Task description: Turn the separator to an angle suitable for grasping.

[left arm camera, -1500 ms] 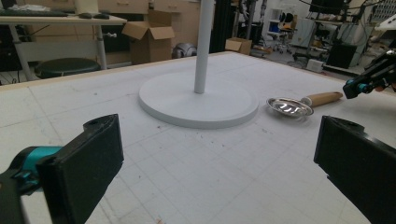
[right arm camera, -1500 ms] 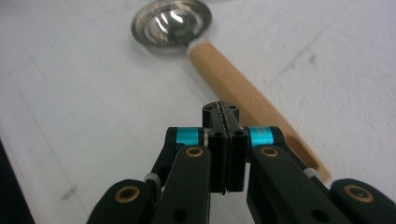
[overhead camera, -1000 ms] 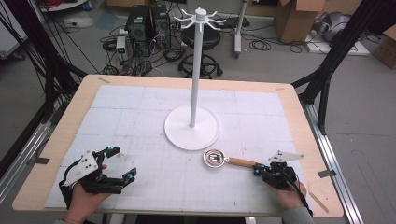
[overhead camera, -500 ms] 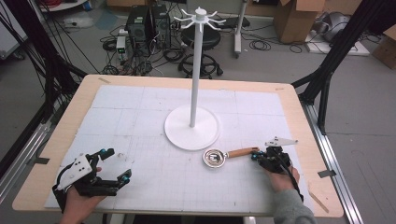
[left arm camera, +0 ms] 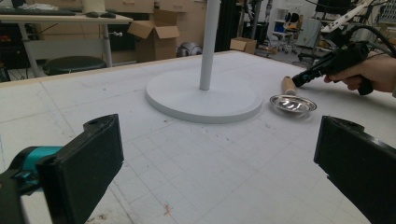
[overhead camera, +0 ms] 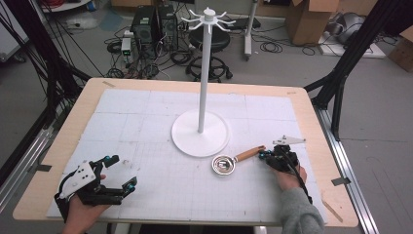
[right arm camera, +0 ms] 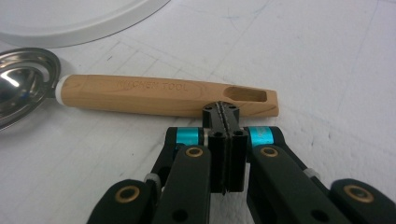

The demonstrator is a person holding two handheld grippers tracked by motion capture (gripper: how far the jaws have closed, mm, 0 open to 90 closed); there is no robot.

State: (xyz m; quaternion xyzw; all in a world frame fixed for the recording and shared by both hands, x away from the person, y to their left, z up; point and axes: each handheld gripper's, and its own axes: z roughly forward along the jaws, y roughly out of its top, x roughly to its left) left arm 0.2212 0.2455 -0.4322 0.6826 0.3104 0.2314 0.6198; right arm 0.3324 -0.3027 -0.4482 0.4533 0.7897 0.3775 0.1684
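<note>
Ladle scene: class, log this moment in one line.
right tongs: shut, tips at ladle handle | left tongs: open, empty

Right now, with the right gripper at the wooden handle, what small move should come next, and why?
Probably open the right gripper first. Its jaws are pressed shut together, with their tips at the side of the wooden handle, near the end with the slot, so nothing is held. The scoop lies flat on the mat beside the white stand base. With the jaws open, they could straddle the handle and close on it.
</note>
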